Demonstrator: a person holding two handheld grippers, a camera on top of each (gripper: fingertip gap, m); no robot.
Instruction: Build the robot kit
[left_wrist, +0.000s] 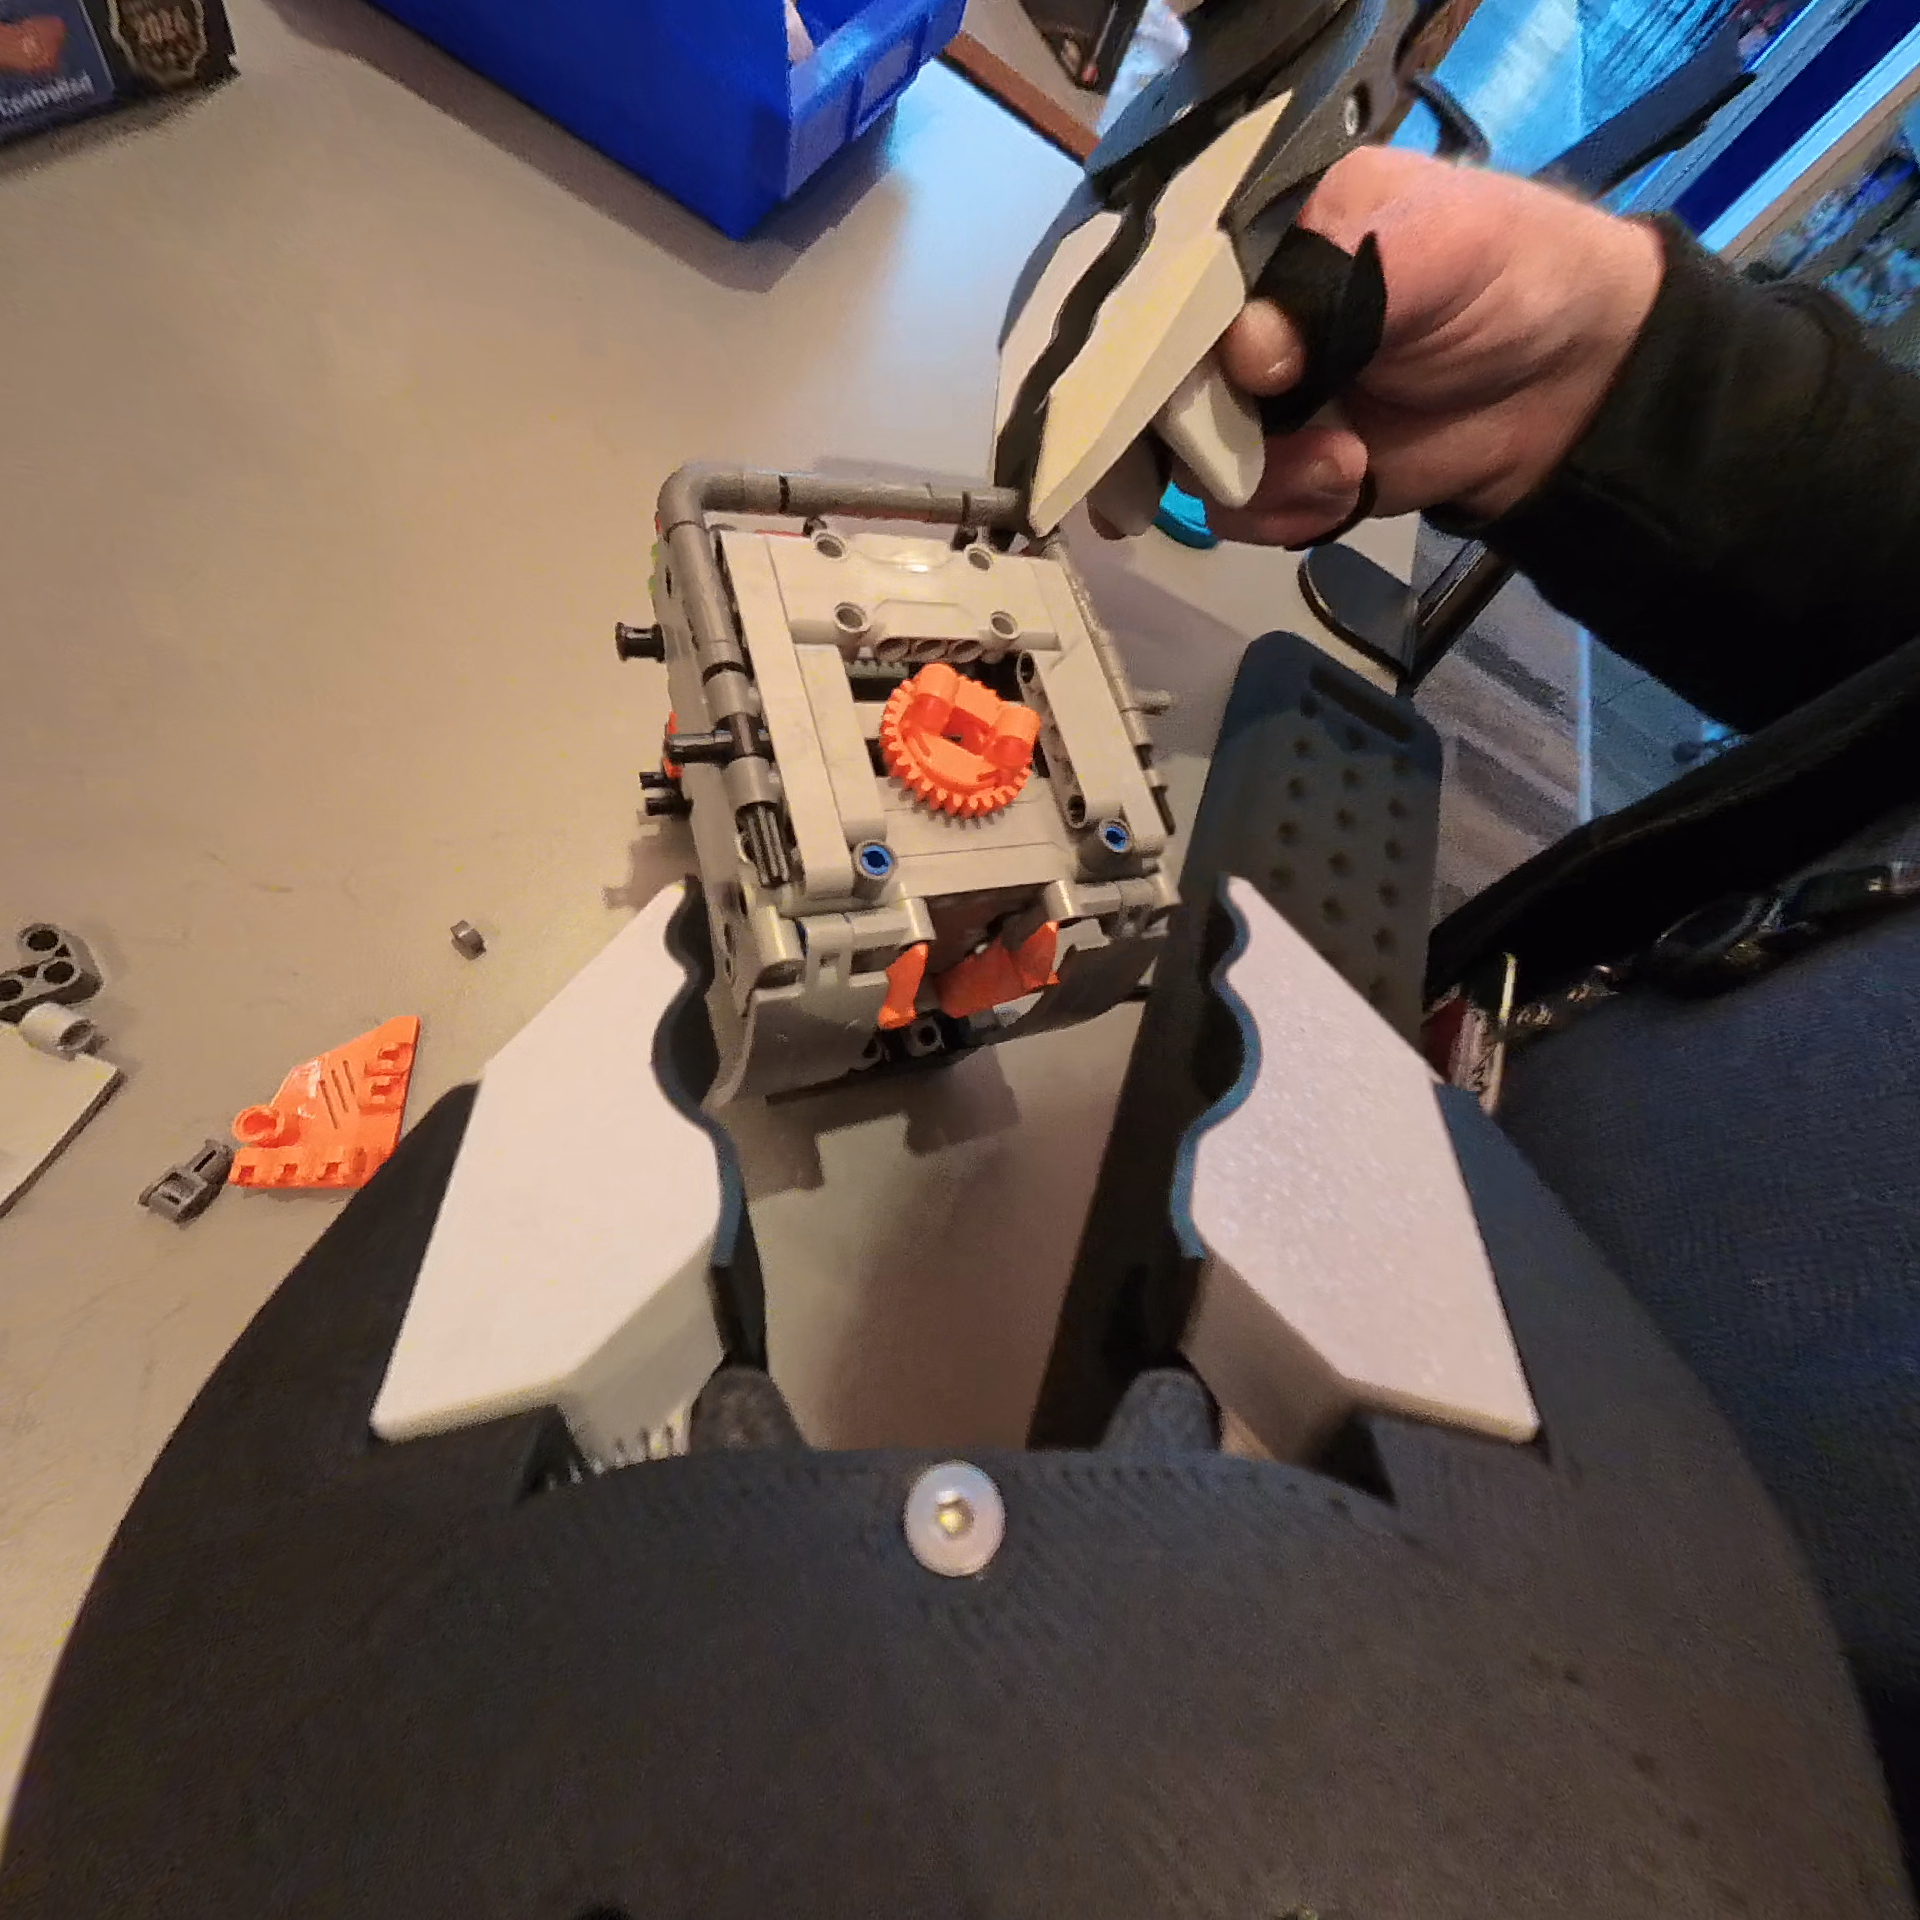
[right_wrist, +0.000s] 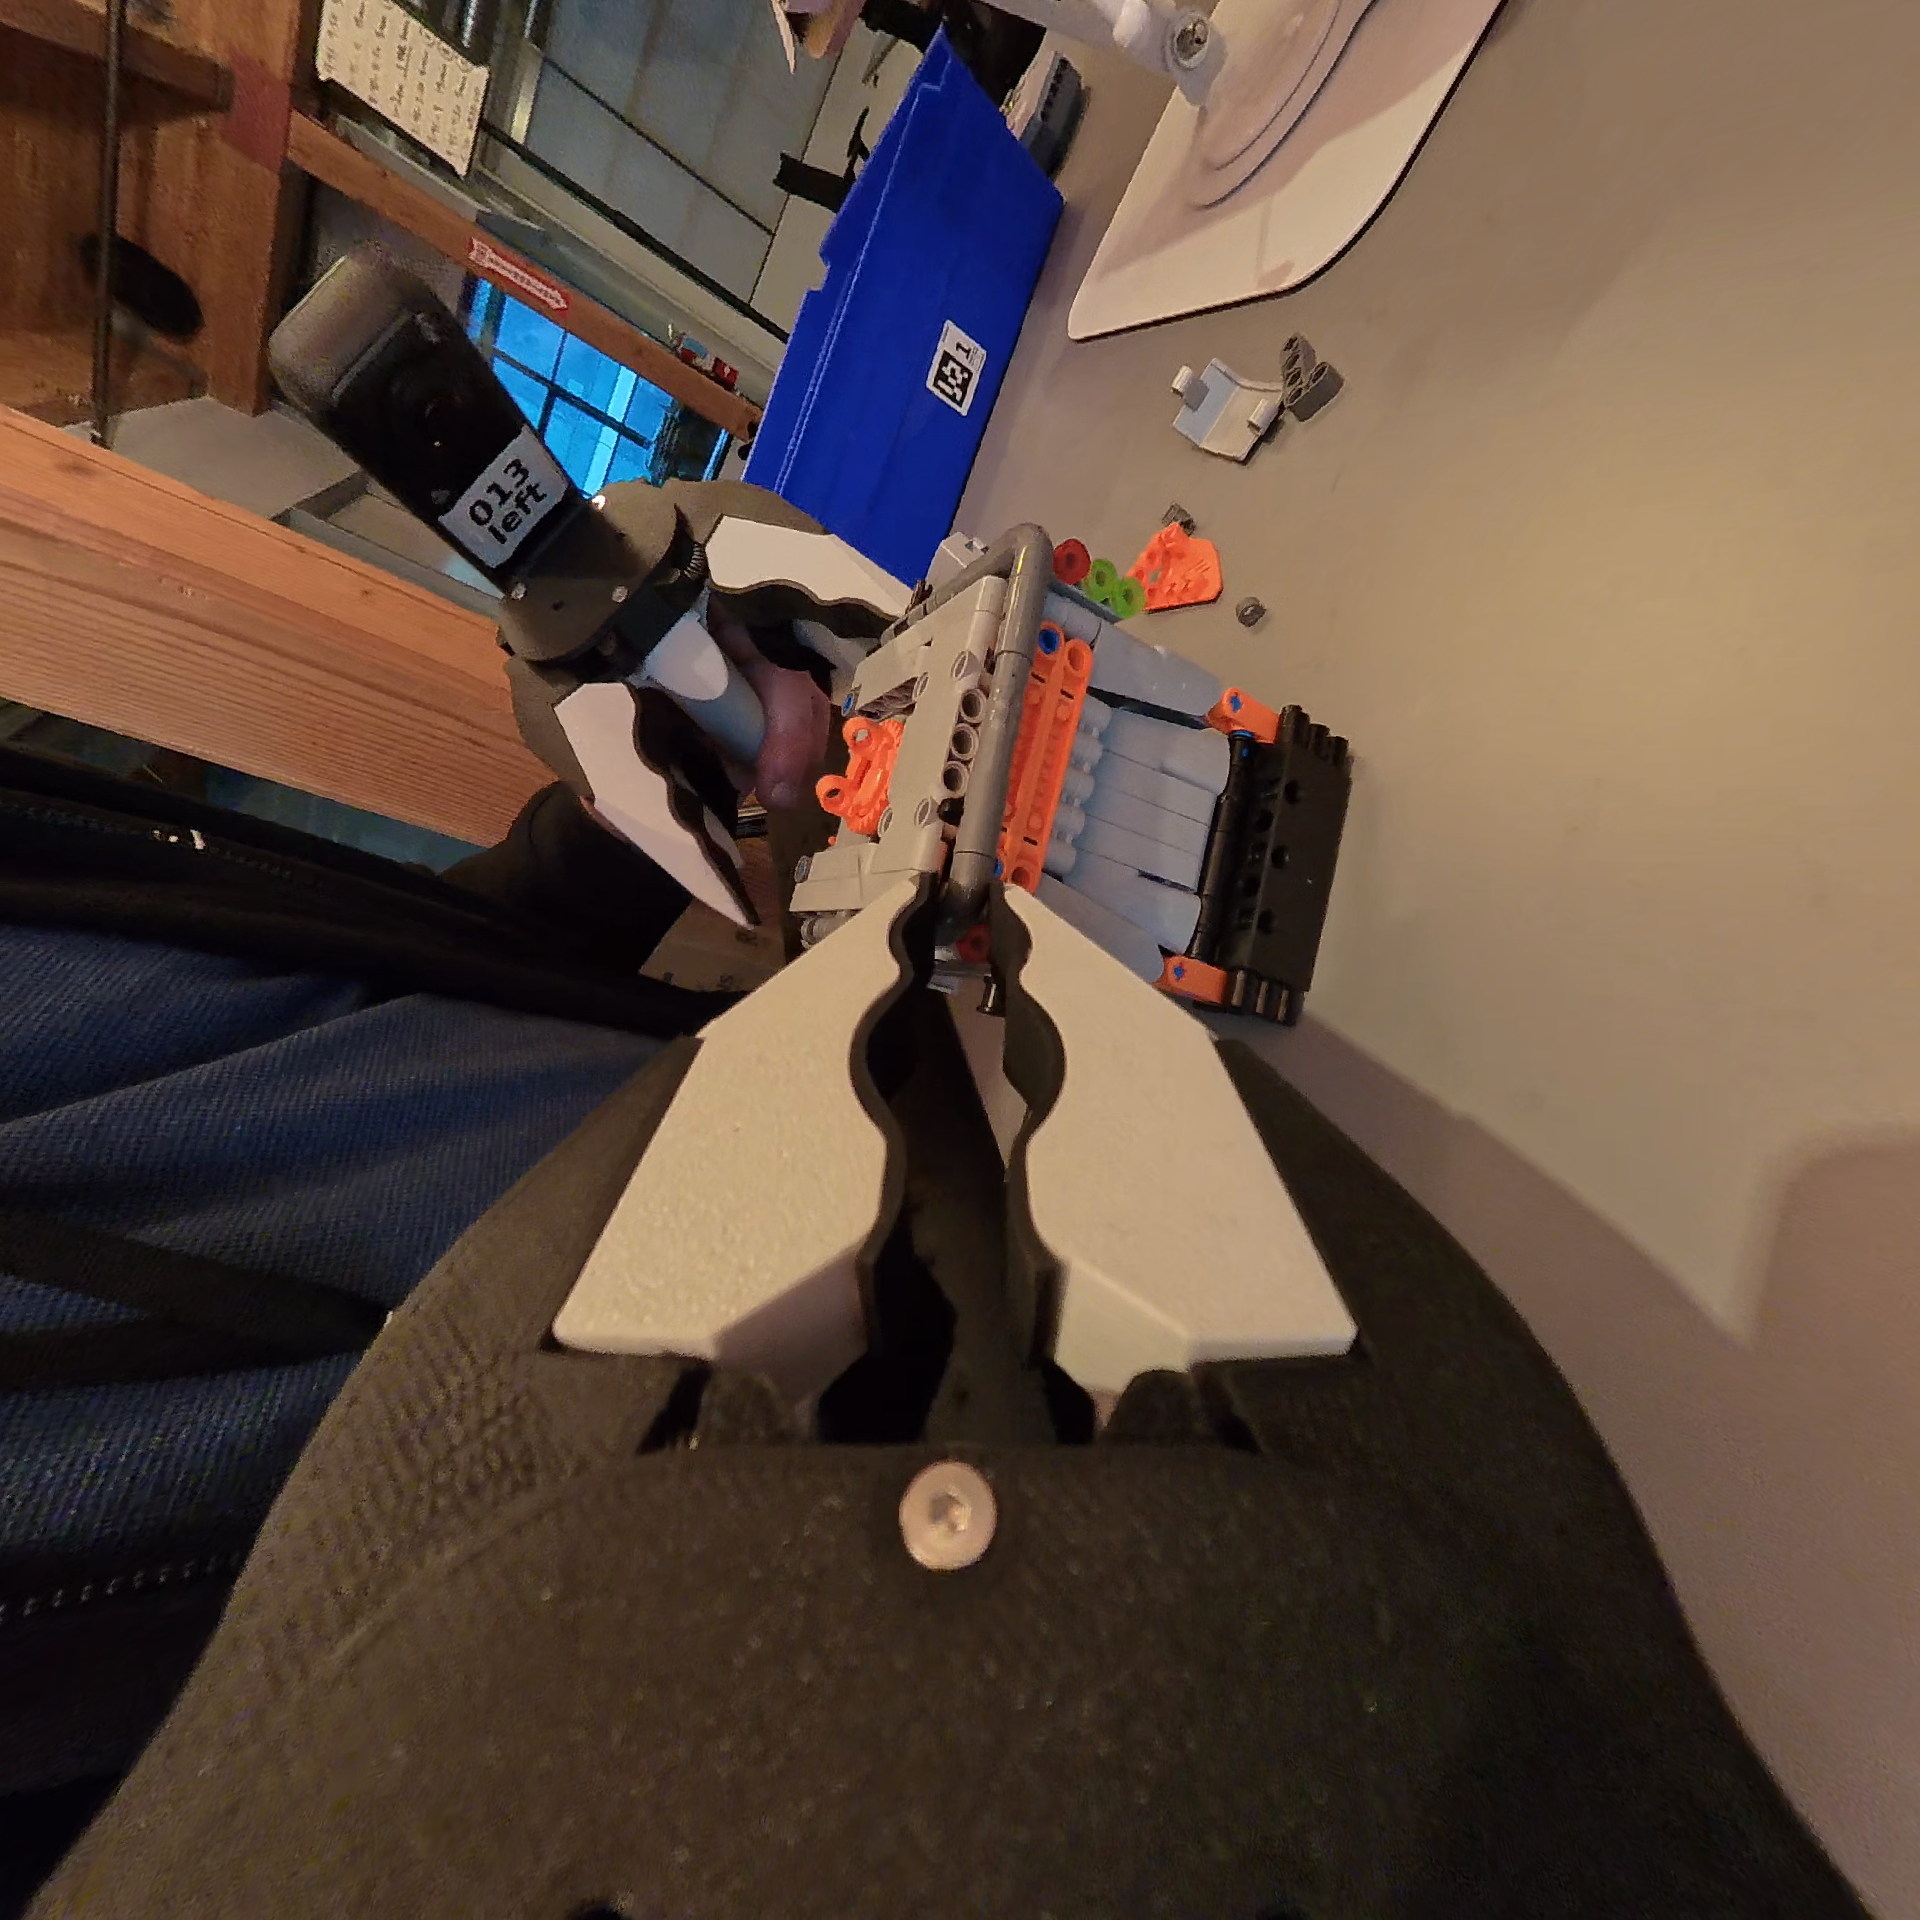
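Left claw (left_wrist: 940, 935): spread wide, straddling the near end of a grey and orange toy-brick model (left_wrist: 914, 769) standing on the grey worktop (left_wrist: 312, 520). Whether its inner faces press the model's sides cannot be told; the gap looks as wide as the model.

Right claw (right_wrist: 956, 914): nearly clenched, tips pinched on the end of a dark grey bent tube (right_wrist: 1013, 727) that runs round the model's top edge. In the left wrist view the right claw's tips meet the tube's free end at the far corner, a person's hand (left_wrist: 1455, 353) behind them.

Model: largely built. Frame closed, orange gear (left_wrist: 961, 743) seated in the top opening, blue pins in the corners, black block at the end that rests on the worktop. One end of the tube appears fixed along the side; its other end sits in the right claw, so its seating looks unfinished.

Loose on the worktop: an orange panel piece (left_wrist: 332, 1112), a small dark connector (left_wrist: 187, 1184), a tiny grey bush (left_wrist: 468, 937), a dark grey holed connector (left_wrist: 47, 971). Red and green round pieces (right_wrist: 1096, 582) just beside the model. Blue bin (left_wrist: 675, 94) well back.
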